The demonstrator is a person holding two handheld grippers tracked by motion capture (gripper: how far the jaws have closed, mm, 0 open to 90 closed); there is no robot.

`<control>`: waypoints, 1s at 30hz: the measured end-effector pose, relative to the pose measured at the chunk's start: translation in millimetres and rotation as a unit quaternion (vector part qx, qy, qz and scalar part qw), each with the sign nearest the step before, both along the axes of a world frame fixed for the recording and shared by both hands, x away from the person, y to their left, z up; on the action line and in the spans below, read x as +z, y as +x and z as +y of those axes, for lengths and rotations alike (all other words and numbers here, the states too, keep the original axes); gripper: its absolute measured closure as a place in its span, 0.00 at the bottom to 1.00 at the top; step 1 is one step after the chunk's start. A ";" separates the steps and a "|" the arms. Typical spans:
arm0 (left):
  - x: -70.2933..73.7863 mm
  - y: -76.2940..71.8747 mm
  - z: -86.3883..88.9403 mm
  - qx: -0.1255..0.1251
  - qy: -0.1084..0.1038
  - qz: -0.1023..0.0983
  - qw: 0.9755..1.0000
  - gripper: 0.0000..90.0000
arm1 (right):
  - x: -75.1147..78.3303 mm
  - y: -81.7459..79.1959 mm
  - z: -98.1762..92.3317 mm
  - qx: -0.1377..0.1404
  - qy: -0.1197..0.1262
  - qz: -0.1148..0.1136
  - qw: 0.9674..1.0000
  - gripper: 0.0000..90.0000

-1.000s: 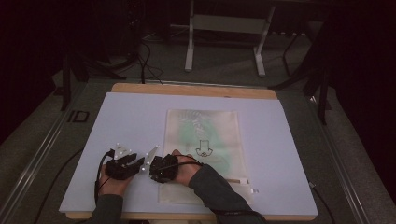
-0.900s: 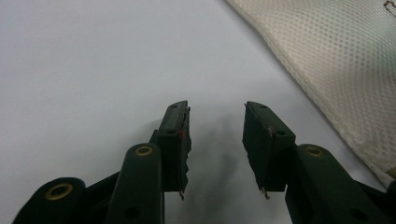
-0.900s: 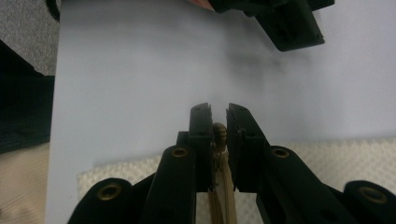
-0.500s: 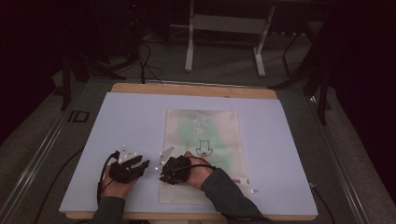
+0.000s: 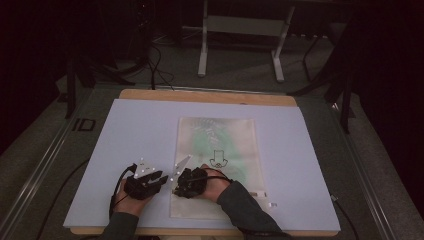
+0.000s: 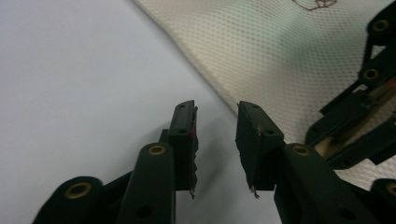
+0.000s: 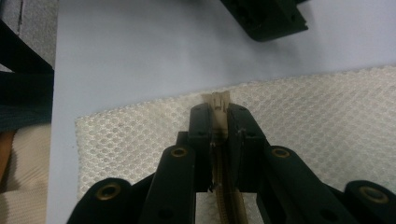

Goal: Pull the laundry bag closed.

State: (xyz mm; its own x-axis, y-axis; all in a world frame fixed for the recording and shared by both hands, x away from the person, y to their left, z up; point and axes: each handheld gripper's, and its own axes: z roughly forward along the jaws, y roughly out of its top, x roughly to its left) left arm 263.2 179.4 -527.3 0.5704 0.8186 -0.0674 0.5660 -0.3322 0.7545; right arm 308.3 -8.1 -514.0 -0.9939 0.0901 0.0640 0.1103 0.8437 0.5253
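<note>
High view: the mesh bag point(image 5: 217, 165) lies flat on the tabletop point(image 5: 130, 135), and both tongs are seen at its near left corner. Compared with a second ago, the right tongs point(image 5: 181, 176) are now set further onto the bag's near edge, while the left tongs point(image 5: 152, 176) have been drawn away from them and sit just off the bag's left edge. A small gap is now seen between the two where they were nearly touching.

Left gripper view: the left tongs point(image 6: 215, 140) are held partly open with nothing between them. They are poised over bare tabletop just beside the bag's point(image 6: 289, 56) edge.

Right gripper view: the right tongs point(image 7: 218, 122) are closed on the zipper tab point(image 7: 218, 100) at the bag's point(image 7: 327, 107) edge. The tab's pale end pokes out past the tips, and the zipper tape point(image 7: 229, 205) is seen running back between the jaws.

The shift suggests that the zipper grip has been secured, and that the bag's edge is yet to be pinned by the left tongs before the zipper is pulled.
</note>
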 end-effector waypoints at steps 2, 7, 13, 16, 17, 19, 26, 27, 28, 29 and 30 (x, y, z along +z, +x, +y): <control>-0.5 -0.1 -2.9 -0.002 0.001 0.003 1.000 0.76 | -0.8 -0.4 -0.7 0.000 0.002 -0.002 1.000 0.90; -0.8 0.0 -8.0 -0.023 -0.005 0.007 1.000 0.80 | -1.6 -1.7 -1.3 0.001 0.003 -0.006 1.000 0.90; -1.8 0.6 -9.8 -0.036 -0.010 0.018 0.999 0.97 | -1.7 -2.7 -0.7 0.003 0.002 -0.010 1.000 0.90; -2.2 1.2 -11.9 -0.046 -0.023 0.025 0.998 0.99 | -2.3 -2.2 -1.6 0.003 0.005 -0.009 1.000 0.90; -2.2 1.3 -12.8 -0.049 -0.024 0.025 0.998 0.99 | -2.4 -2.0 -1.8 0.002 0.005 -0.008 1.000 0.90; -2.6 1.4 -15.6 -0.053 -0.025 0.027 0.998 0.99 | -2.8 -1.9 -2.1 0.003 0.007 -0.009 1.000 0.90; -7.0 5.9 -23.1 -0.063 -0.020 0.038 0.997 0.99 | -3.1 -3.5 -2.4 0.007 0.008 -0.019 1.000 0.90; -7.7 6.4 -23.5 -0.064 -0.018 0.040 0.997 0.99 | -3.1 -3.9 -2.3 0.007 0.007 -0.021 1.000 0.90; -8.2 6.8 -23.6 -0.064 -0.018 0.043 0.997 0.99 | -3.1 -4.3 -2.2 0.007 0.007 -0.022 1.000 0.90; -8.5 7.1 -23.3 -0.064 -0.020 0.045 0.997 0.99 | -2.9 -4.9 -2.0 0.006 0.005 -0.022 1.000 0.90; -9.0 8.0 -22.4 -0.064 -0.028 0.053 0.996 0.99 | -2.7 -5.0 -2.0 0.006 0.004 -0.022 1.000 0.90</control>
State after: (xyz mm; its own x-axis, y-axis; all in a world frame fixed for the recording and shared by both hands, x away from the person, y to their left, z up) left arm 271.2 157.1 -536.3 0.6568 0.7332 -0.1761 0.5995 -0.3660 0.7117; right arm 303.3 -10.0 -516.6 -0.9967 0.0785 0.0207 0.0774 0.8408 0.5358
